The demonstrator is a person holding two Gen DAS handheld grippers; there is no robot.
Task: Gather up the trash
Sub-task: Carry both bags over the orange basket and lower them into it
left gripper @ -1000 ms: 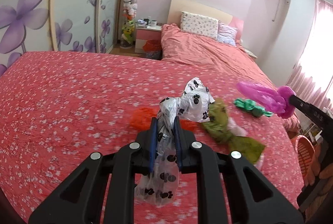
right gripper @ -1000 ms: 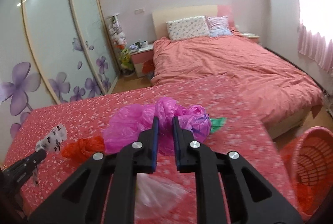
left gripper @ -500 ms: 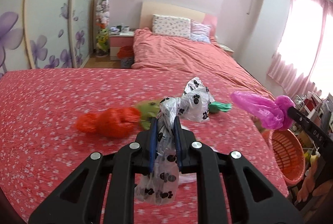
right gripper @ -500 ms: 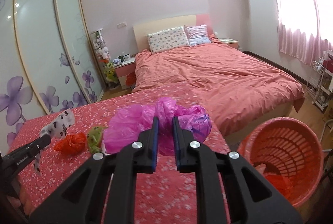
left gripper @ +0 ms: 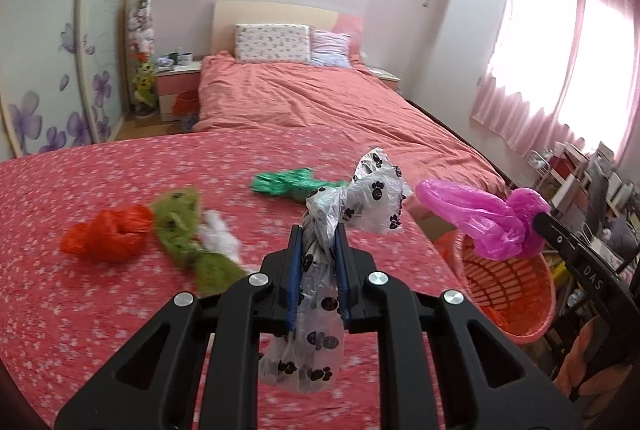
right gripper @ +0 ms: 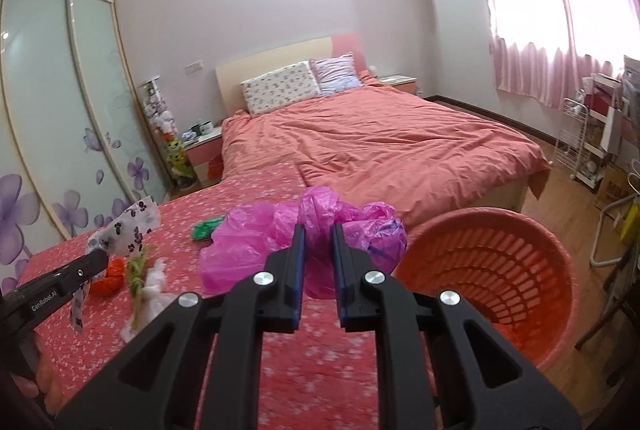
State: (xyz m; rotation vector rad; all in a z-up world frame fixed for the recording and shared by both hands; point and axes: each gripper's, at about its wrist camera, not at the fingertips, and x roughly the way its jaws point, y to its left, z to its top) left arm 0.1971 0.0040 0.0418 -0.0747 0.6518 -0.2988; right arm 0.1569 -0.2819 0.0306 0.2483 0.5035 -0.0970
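My left gripper (left gripper: 319, 235) is shut on a white paw-print plastic bag (left gripper: 372, 190), held above the red flowered surface (left gripper: 100, 310). My right gripper (right gripper: 318, 232) is shut on a pink plastic bag (right gripper: 248, 242), held just left of the orange laundry-style basket (right gripper: 492, 270). The pink bag (left gripper: 480, 218) also shows in the left wrist view above the basket (left gripper: 516, 286). An orange bag (left gripper: 106, 232), an olive-green bag (left gripper: 180, 226) with a white scrap (left gripper: 218, 236) and a green bag (left gripper: 288, 182) lie on the surface.
A bed with a salmon cover (right gripper: 380, 146) stands beyond the surface. A wardrobe with flower-print sliding doors (right gripper: 60, 110) is at the left. A white wire rack (right gripper: 580, 138) and clutter stand at the right by the pink curtains (right gripper: 560, 10).
Both grippers have swung right with their bags. The basket has come into view and now sits close to the right of the pink bag.
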